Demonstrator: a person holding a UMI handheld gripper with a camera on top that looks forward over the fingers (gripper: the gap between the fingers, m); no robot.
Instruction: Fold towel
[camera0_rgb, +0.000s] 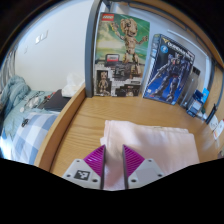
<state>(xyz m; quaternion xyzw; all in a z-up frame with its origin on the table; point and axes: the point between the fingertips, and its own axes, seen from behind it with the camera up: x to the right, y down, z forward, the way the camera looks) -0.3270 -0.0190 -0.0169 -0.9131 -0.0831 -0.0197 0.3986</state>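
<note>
A pale pink towel lies flat on the wooden desk, just ahead of my fingers and to their right. Its near edge runs down into the narrow gap between my two purple pads. My gripper sits low over the desk at the towel's near left part, and its fingers are drawn close together, pinching the cloth that fills the gap. The towel's near end is hidden below the fingers.
Two toy boxes lean on the wall at the back of the desk: one with a tree-like figure, one with a blue robot. A bed with checked bedding lies left of the desk. Small items stand at the desk's right end.
</note>
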